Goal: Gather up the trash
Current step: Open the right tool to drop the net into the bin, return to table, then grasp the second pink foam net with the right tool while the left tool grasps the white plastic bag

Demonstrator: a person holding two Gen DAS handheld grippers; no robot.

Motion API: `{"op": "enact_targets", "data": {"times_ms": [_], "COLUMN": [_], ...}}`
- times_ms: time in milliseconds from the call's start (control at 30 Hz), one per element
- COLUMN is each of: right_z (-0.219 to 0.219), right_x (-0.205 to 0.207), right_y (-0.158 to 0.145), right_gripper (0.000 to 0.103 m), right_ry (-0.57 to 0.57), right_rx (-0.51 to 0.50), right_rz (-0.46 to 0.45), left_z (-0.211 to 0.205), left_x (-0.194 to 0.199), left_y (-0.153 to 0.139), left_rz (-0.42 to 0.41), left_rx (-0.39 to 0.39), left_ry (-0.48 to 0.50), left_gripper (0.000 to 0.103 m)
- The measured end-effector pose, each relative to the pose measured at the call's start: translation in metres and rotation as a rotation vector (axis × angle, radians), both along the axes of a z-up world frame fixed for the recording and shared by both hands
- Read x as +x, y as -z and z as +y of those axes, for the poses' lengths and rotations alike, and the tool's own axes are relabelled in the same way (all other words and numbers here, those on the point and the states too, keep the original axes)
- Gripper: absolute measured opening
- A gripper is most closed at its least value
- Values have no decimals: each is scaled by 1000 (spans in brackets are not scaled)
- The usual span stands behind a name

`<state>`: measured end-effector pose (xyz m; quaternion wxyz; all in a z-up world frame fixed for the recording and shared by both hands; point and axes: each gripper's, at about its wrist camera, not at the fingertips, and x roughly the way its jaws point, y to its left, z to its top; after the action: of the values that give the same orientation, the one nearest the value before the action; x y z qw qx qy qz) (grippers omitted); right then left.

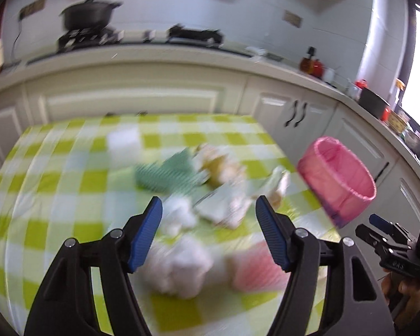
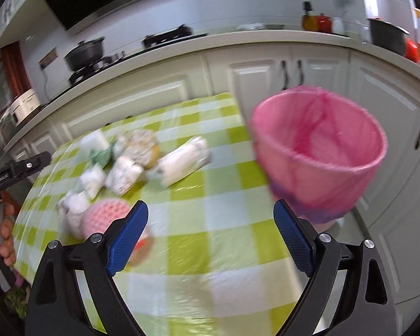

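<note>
Crumpled white papers [image 1: 182, 268], wrappers [image 2: 182, 161] and a pink pouch [image 2: 103, 215] lie scattered near the middle of the desk [image 2: 210, 218], whose green-and-white checked cloth is glossy. A pink-lined bin [image 2: 319, 151] stands just off its right edge. Both the left hand-held gripper [image 1: 208, 218] and the right hand-held gripper [image 2: 210, 224] hang over it, jaws apart and empty, with white kitchen cabinets [image 1: 131, 98] and a stove pot [image 1: 88, 14] behind.

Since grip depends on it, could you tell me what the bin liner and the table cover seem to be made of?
Bin liner: thin pink plastic film, translucent, wrinkled, folded over the rim. Table cover: probably glossy plastic or vinyl sheet, green-and-white checked, with shiny highlights and creases.
</note>
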<state>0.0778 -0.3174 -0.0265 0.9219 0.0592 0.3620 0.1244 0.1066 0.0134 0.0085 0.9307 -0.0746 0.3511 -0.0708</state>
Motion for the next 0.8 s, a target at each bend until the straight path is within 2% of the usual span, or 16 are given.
{"op": "enact_targets", "data": {"times_ms": [267,633,667,800], "right_z": [73,116,119,127], "right_x": [-11,-7,-5,1], "right_y": [13,32,34,40], "right_gripper": [86,86,86,86], "right_ry": [-154,-243,-246,-258], "right_rx": [-49,-122,-127,-138], "right_rz": [28,62,63,74], "left_z": [44,58,57,56], "left_x": [-21,-6,-3,8], "left_y": [44,78,80,91], "left_rz": [106,207,219,257], "left_rx": [-98,-267,-279,-293], "left_ry": [-39,-67,-66,-69], "left_gripper": [67,68,71,71]}}
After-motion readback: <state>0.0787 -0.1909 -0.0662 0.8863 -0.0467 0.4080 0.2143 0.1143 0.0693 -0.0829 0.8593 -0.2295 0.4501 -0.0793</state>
